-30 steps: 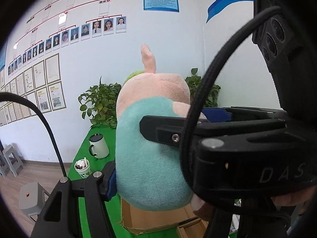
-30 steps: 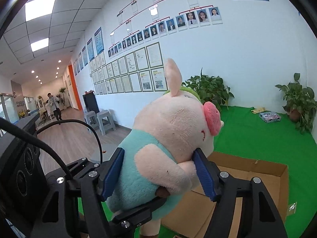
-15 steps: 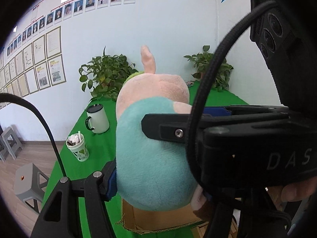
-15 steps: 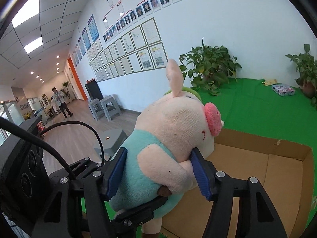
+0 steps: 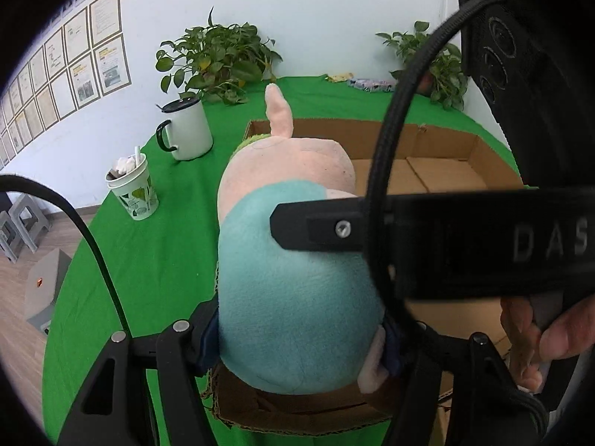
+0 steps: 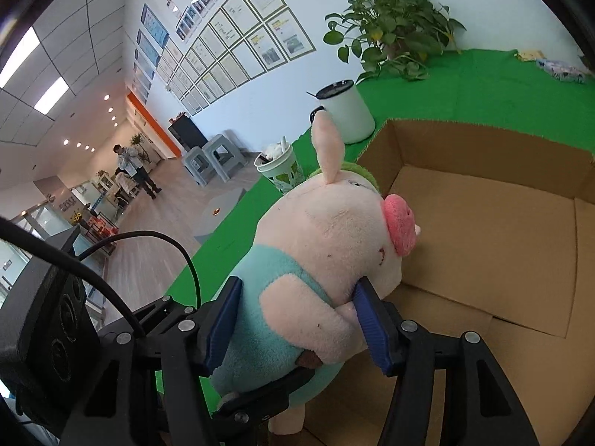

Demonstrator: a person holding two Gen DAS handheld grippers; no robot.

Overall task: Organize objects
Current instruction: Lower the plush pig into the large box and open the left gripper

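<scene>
Readable lettering
Only "DAS" shows, raised on the black right gripper (image 5: 465, 238) body; the wall documents (image 6: 256, 42) stay illegible.

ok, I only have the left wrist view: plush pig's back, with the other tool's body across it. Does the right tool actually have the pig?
Observer: Yes. In the right wrist view the right tool is closed on the plush pig, and its blue pads are pressed into the teal back and under the chin.
Operator: Which way is it facing?
Observer: The snout points in over the floor of the cardboard box.
Operator: Anyone close by?
Observer: Only one person, standing far down the hallway.
</scene>
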